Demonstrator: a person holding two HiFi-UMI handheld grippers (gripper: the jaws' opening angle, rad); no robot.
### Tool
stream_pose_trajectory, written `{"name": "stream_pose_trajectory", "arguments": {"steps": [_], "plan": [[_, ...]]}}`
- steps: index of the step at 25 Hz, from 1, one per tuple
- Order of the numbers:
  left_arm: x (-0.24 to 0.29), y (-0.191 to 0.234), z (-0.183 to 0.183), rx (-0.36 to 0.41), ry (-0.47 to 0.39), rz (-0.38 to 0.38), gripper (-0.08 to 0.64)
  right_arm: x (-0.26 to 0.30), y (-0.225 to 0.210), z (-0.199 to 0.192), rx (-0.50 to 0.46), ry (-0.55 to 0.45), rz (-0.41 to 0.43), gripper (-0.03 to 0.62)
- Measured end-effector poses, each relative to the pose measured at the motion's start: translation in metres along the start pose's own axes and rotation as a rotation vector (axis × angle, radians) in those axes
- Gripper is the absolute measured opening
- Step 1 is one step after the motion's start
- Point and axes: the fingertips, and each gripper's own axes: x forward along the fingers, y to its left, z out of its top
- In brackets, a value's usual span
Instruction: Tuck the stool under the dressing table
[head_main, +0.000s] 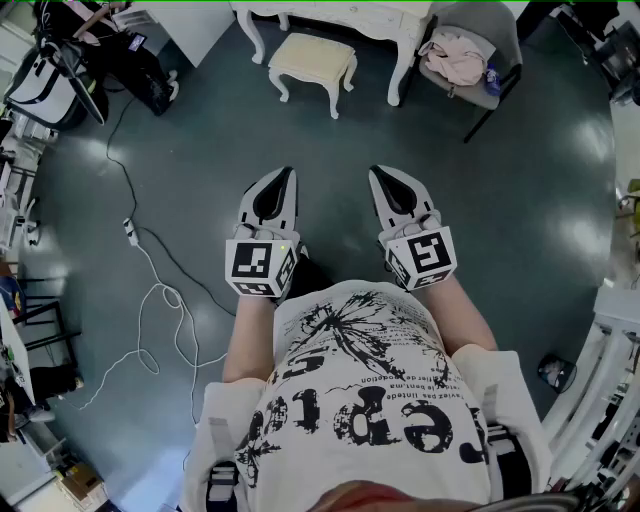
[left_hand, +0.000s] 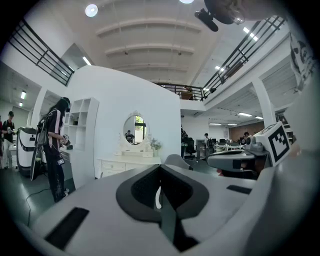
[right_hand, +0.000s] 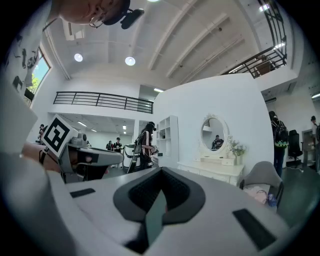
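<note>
A cream stool with curved legs stands on the dark floor, just in front of the white dressing table at the top of the head view. Both grippers hang well short of it, side by side in front of the person's chest. My left gripper and right gripper point toward the stool, jaws together, holding nothing. In the left gripper view the left gripper faces the dressing table and its oval mirror. The right gripper faces the same table. My jaws hide the stool in both gripper views.
A grey chair with pink clothing stands right of the dressing table. A white cable trails over the floor at left, with bags and gear beyond it. A person stands by white shelves. White framing lines the right edge.
</note>
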Motion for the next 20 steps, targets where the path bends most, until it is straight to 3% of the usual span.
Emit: {"name": "stream_pose_trajectory", "arguments": {"steps": [13,20], "plan": [[-0.002,0.022,-0.013,-0.056,0.022,0.007,0.020,0.018,0.004,-0.006,0.012,0.024,-0.015,0.017],[0.014,0.076,-0.031,-0.092,0.045,0.011,0.020,0.073,0.011,-0.023,0.030,0.061,-0.036,0.017]]}}
